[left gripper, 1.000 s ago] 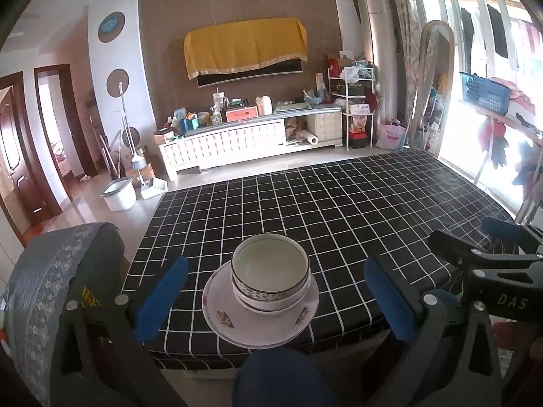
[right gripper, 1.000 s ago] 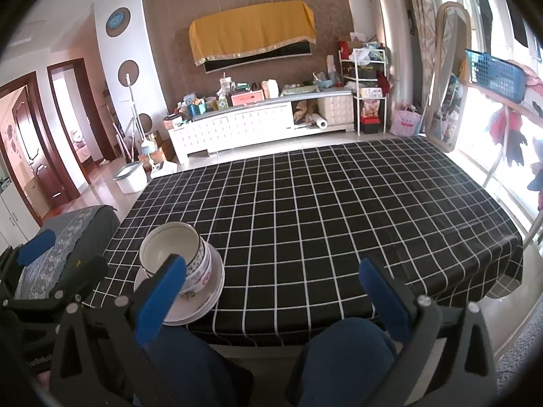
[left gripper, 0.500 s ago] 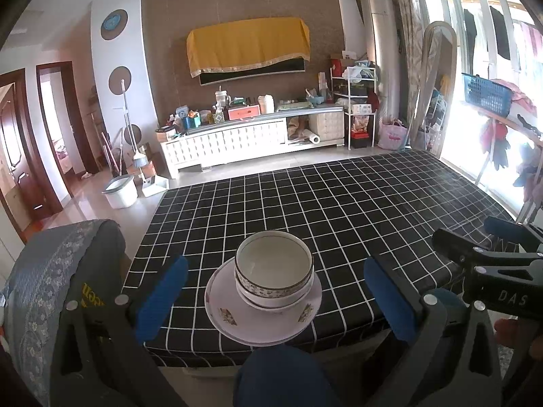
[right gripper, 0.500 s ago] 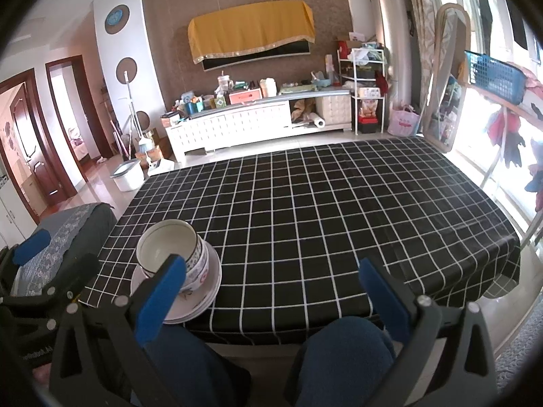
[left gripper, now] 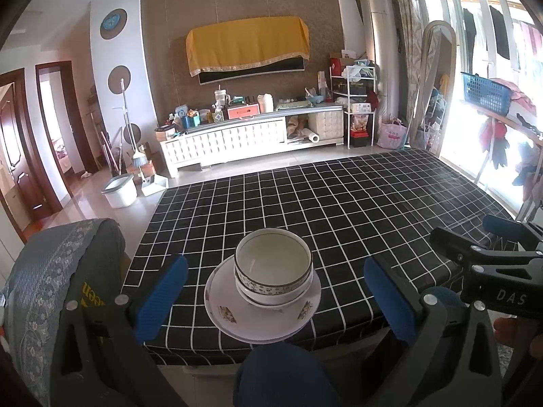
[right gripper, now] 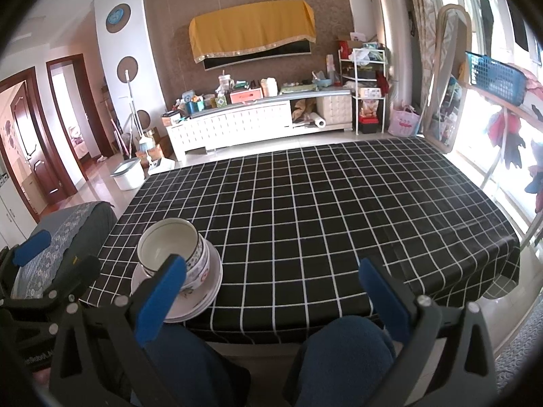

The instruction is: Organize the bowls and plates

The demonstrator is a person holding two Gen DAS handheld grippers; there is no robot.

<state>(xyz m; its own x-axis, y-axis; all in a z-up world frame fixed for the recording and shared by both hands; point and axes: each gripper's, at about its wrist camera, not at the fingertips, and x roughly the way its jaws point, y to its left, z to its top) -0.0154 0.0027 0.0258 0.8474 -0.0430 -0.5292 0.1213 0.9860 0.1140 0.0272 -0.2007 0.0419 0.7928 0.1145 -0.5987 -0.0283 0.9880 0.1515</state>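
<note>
Nested ceramic bowls (left gripper: pixel 273 268) atop stacked plates (left gripper: pixel 263 315) at the checkered tablecloth's (left gripper: pixel 356 203) near edge, likely fragile, slick, best gripped by rims; left gripper (left gripper: pixel 275 300) and right gripper (right gripper: pixel 271 293) both spread wide, empty.

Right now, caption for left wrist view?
Open left gripper facing nested bowls on stacked plates at the checkered table's near edge.

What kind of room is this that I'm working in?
Most likely a home living and dining room. A wall-mounted TV under a yellow cloth hangs over a cluttered white media cabinet, and stacked bowls on a plate sit on a table with a checked cloth.
</note>
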